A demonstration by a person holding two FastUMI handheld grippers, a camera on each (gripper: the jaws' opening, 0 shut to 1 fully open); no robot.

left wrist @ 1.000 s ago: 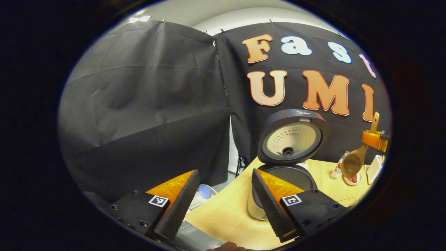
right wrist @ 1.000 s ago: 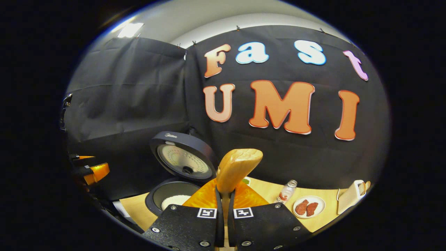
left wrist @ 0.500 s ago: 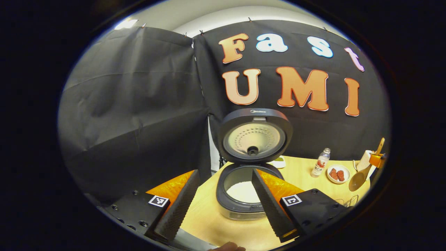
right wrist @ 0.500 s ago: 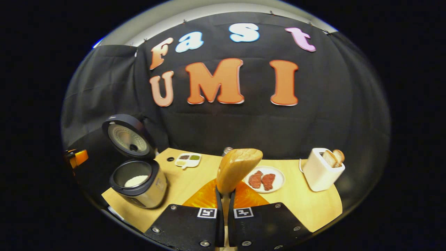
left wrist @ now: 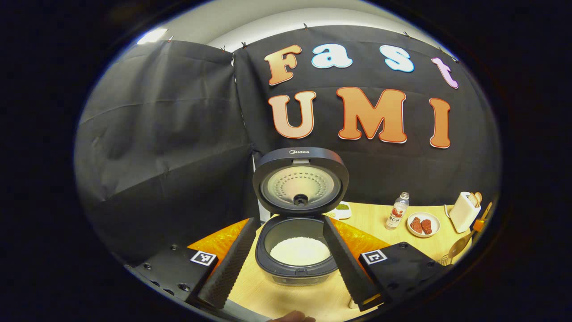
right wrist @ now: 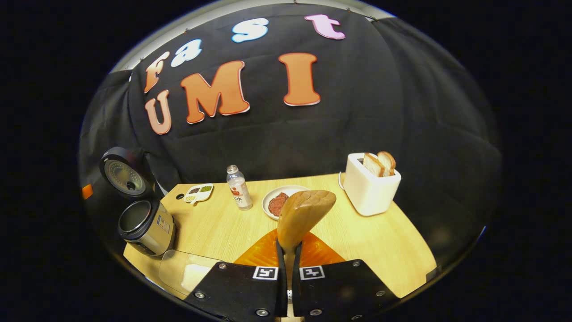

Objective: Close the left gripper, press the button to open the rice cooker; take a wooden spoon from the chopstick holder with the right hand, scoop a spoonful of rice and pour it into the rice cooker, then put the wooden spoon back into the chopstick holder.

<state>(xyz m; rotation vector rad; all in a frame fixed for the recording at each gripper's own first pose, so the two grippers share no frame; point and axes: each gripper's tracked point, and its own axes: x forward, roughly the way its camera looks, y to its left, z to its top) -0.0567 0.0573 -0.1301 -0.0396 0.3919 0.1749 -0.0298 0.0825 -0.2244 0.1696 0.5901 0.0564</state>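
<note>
With the cooker (left wrist: 298,250) lid up at the table's (right wrist: 380,237) left edge, the left tool (left wrist: 286,255) hangs apart; the right tool (right wrist: 288,255) clamps the spoon (right wrist: 304,214) upright, presumably for return.

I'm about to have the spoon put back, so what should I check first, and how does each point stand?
1. Spoon clamped between the right gripper's fingers: ok.
2. Spoon bowl emptied of rice: cannot tell; only its back faces the right gripper view.
3. Rice inside the cooker: ok.
4. Cooker lid up: ok.
5. Left gripper open, holding nothing: ok.
6. Chopstick holder located: cannot tell.
</note>
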